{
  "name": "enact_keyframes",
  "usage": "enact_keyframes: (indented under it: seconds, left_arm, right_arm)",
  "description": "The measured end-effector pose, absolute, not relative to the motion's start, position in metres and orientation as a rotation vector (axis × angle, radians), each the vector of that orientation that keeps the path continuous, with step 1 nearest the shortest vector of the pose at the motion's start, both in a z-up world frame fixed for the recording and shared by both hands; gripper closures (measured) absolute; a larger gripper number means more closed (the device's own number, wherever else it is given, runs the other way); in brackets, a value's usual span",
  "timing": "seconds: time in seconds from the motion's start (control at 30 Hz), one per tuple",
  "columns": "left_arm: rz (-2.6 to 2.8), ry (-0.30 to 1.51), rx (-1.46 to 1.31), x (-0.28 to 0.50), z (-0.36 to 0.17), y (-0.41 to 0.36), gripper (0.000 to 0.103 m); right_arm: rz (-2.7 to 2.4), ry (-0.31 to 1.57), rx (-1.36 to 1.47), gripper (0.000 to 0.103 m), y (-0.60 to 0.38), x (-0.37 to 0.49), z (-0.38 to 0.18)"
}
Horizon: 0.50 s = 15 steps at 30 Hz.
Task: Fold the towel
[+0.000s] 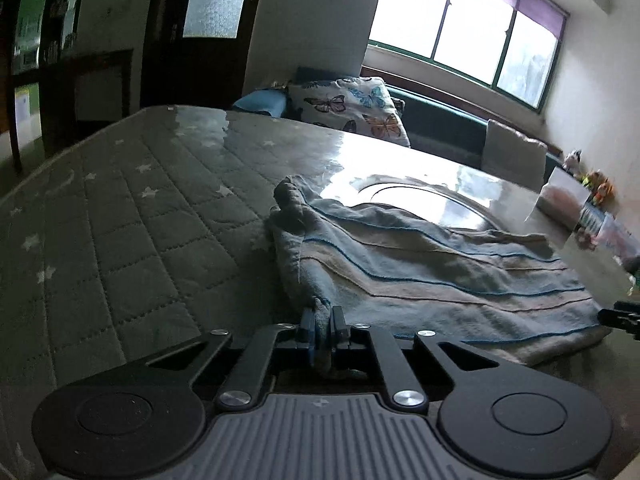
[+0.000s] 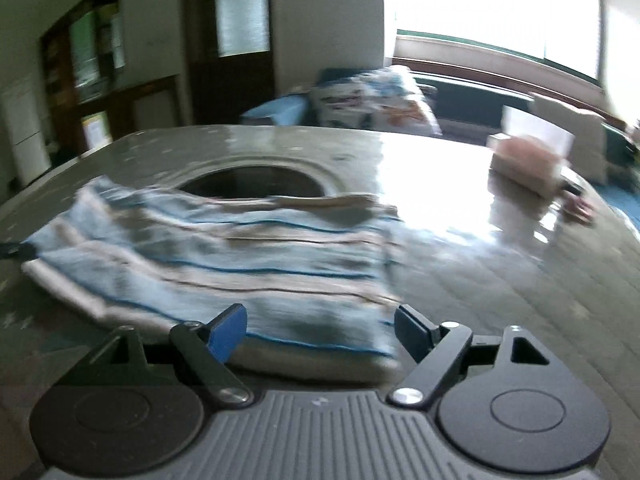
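Observation:
A blue, white and beige striped towel [image 1: 420,272] lies rumpled on the table. In the left wrist view my left gripper [image 1: 323,320] is shut on the towel's near left corner, and cloth bunches between its blue pads. In the right wrist view, which is blurred, the same towel [image 2: 240,248] spreads ahead. My right gripper [image 2: 320,328] stands open at the towel's near right edge. That edge lies between the wide-apart fingers [image 2: 228,330], and the pads do not press on it. A dark tip of the left gripper [image 2: 16,250] shows at the towel's far left corner.
The table [image 1: 120,220] wears a grey quilted cover with white stars under a glossy sheet. A round recess [image 2: 256,184] sits behind the towel. A pale box [image 2: 528,160] stands at the far right. A butterfly pillow [image 1: 352,108] and a bench lie beyond the table.

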<state>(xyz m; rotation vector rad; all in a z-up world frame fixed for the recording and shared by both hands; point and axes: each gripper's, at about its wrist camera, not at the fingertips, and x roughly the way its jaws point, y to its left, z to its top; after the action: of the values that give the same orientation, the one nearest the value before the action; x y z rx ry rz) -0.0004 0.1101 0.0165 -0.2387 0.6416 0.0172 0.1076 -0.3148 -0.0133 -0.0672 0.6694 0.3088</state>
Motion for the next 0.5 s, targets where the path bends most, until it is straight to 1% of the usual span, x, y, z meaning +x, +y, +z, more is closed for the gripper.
enact_keyframes:
  seconds: [0.03,0.1,0.13,0.2,0.23,0.27,0.3,0.33,0.37,0.5]
  left_arm:
    - [0.015,0.643,-0.244,-0.001,0.018,0.111,0.096]
    - [0.01,0.647,-0.254,-0.002,0.018,0.111,0.096]
    - [0.008,0.65,-0.263,-0.001,0.019,0.111,0.096]
    - [0.001,0.654,-0.276,-0.002,0.019,0.112,0.096]
    - [0.0,0.656,-0.279,-0.004,0.02,0.113,0.096]
    - [-0.002,0.659,-0.283,-0.005,0.02,0.113,0.096]
    - [-0.006,0.662,-0.289,-0.007,0.021,0.114,0.096]
    - [-0.012,0.666,-0.298,-0.009,0.021,0.114,0.097]
    - [-0.022,0.671,-0.305,-0.012,0.022,0.115,0.097]
    - [-0.052,0.713,-0.312,-0.026,0.021,0.116,0.096]
  right_arm:
    - [0.288,0.678,-0.049,0.026,-0.324,0.111,-0.016]
    - [0.281,0.701,-0.009,0.037,-0.333,0.118,-0.02]
    - [0.283,0.715,0.017,0.04,-0.338,0.121,-0.022]
    - [0.295,0.74,0.056,0.058,-0.342,0.126,-0.028]
    - [0.295,0.747,0.064,0.063,-0.343,0.127,-0.031]
    - [0.282,0.751,0.065,0.08,-0.343,0.128,-0.032]
    - [0.267,0.753,0.064,0.087,-0.345,0.128,-0.033]
    - [0.263,0.754,0.072,0.088,-0.348,0.127,-0.033]
    - [0.262,0.76,0.08,0.092,-0.351,0.126,-0.033]
    - [0.262,0.786,0.048,0.093,-0.356,0.114,-0.031]
